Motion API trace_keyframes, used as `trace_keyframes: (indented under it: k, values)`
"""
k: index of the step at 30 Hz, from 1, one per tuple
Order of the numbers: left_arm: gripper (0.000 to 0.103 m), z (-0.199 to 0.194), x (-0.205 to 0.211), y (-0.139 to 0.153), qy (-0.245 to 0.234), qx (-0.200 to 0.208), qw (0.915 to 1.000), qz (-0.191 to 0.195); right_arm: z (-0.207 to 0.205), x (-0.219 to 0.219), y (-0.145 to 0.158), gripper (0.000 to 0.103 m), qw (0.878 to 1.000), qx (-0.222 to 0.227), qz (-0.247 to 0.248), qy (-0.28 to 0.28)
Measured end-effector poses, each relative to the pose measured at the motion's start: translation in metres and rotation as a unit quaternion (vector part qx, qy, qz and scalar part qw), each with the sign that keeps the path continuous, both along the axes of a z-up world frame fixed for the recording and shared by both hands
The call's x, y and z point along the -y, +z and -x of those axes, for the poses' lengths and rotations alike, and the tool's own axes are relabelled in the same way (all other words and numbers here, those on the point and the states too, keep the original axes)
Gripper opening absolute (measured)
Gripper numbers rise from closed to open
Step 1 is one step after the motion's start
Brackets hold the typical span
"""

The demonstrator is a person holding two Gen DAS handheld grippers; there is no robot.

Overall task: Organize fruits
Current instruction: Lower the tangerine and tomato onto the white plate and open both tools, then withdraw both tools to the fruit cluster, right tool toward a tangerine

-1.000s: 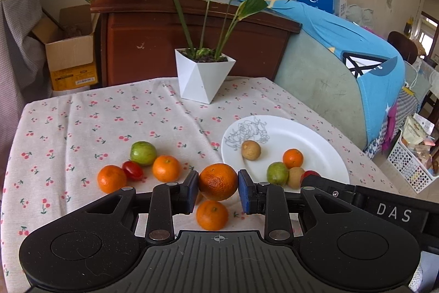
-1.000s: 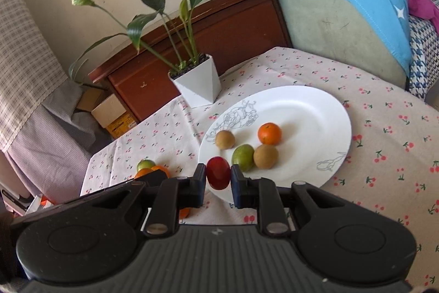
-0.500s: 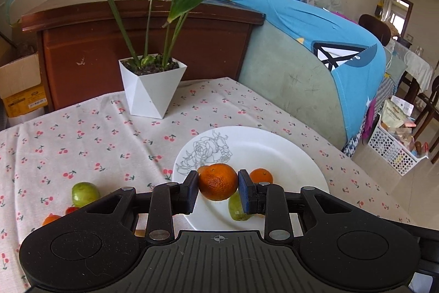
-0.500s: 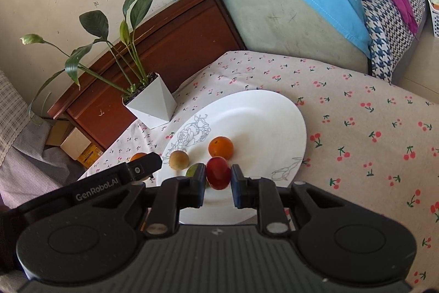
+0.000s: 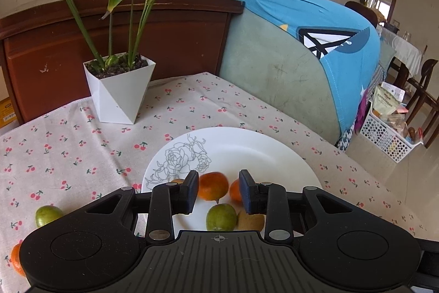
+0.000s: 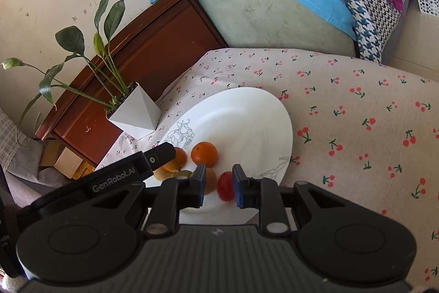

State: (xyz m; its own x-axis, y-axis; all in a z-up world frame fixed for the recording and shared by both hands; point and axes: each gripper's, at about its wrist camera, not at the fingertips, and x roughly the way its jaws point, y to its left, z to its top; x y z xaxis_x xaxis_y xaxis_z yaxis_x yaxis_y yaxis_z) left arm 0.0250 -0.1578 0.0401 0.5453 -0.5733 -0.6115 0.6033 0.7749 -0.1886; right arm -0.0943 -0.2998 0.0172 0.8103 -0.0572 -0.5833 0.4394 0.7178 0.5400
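Starting at the left, a green fruit [image 5: 47, 215] and an orange one [image 5: 17, 259] lie on the bench [image 5: 68, 155], apart from the plate [image 5: 247, 144]; I take them as waiting to be gathered. The left hand-held gripper [image 5: 218, 191] hangs over the plate's near side. Its jaws have just been opening and now stand spread, with the mandarin [image 5: 213, 186] loose between them, touching at most the left pad and looking set down among the fruit already there. Further right, the right hand-held gripper [image 6: 218, 184] has also just parted its jaws; the red fruit [image 6: 225, 186] sits by its right pad, clear of the left, on the plate. Only the left wrist view shows the strays on the cloth; only the right wrist view shows the other gripper's body reaching in.
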Motion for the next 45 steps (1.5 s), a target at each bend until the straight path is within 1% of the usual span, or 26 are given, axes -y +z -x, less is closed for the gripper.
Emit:
trace_keyframes:
  k: [1, 2, 5, 8, 11, 16, 19, 22, 25, 29, 32, 35, 37, 39, 40, 45]
  values:
    - [0.038, 0.000, -0.001, 0.002, 0.004, 0.000, 1.0000, 0.001, 0.000, 0.000, 0.001, 0.022, 1.000, 0.002, 0.001, -0.002]
    - [0.040, 0.000, -0.002, 0.003, 0.008, 0.001, 1.0000, 0.003, 0.001, 0.000, 0.001, 0.022, 1.000, 0.004, 0.001, -0.002]
    - [0.041, -0.001, -0.008, 0.009, 0.015, -0.002, 0.9999, 0.008, 0.001, -0.001, 0.003, 0.023, 1.000, 0.008, -0.001, 0.002]
    - [0.045, -0.001, -0.016, 0.016, 0.028, -0.007, 0.9996, 0.009, 0.001, -0.003, 0.004, 0.023, 1.000, 0.009, 0.001, 0.005]
    - [0.046, -0.001, -0.027, 0.022, 0.038, -0.011, 0.9992, 0.009, 0.000, -0.006, 0.005, 0.024, 1.000, 0.012, -0.003, 0.014]
    - [0.048, 0.001, -0.048, 0.027, 0.059, -0.017, 0.9981, 0.004, -0.002, -0.018, 0.009, 0.024, 0.999, 0.010, 0.007, 0.040]
    - [0.048, 0.002, -0.062, 0.031, 0.072, -0.026, 0.9971, 0.005, -0.004, -0.028, 0.012, 0.024, 0.998, 0.012, 0.009, 0.067]
    - [0.049, 0.005, -0.076, 0.037, 0.082, -0.022, 0.9964, 0.000, -0.006, -0.041, 0.016, 0.024, 0.994, 0.010, 0.027, 0.101]
    - [0.050, 0.005, -0.092, 0.041, 0.096, -0.025, 0.9951, 0.002, -0.007, -0.055, 0.019, 0.024, 0.989, 0.007, 0.044, 0.138]
    - [0.050, 0.004, -0.113, 0.043, 0.118, -0.027, 0.9926, 0.005, -0.008, -0.069, 0.019, 0.024, 0.982, 0.004, 0.044, 0.186]
    - [0.050, 0.002, -0.129, 0.045, 0.138, -0.026, 0.9900, 0.008, -0.013, -0.079, 0.019, 0.024, 0.972, -0.004, 0.048, 0.229]
    - [0.050, -0.001, -0.146, 0.044, 0.159, -0.026, 0.9870, 0.009, -0.019, -0.086, 0.020, 0.024, 0.959, -0.008, 0.062, 0.277]
    - [0.050, -0.002, -0.155, 0.042, 0.168, -0.028, 0.9853, 0.009, -0.022, -0.090, 0.019, 0.024, 0.952, -0.010, 0.063, 0.299]
    - [0.050, -0.004, -0.162, 0.037, 0.176, -0.033, 0.9839, 0.006, -0.026, -0.093, 0.017, 0.026, 0.947, -0.012, 0.063, 0.315]
    - [0.050, -0.005, -0.164, 0.034, 0.177, -0.035, 0.9835, 0.003, -0.028, -0.094, 0.016, 0.028, 0.945, -0.013, 0.068, 0.319]
    - [0.050, -0.005, -0.168, 0.020, 0.176, -0.040, 0.9834, -0.020, -0.037, -0.101, 0.006, 0.029, 0.939, -0.029, 0.090, 0.331]
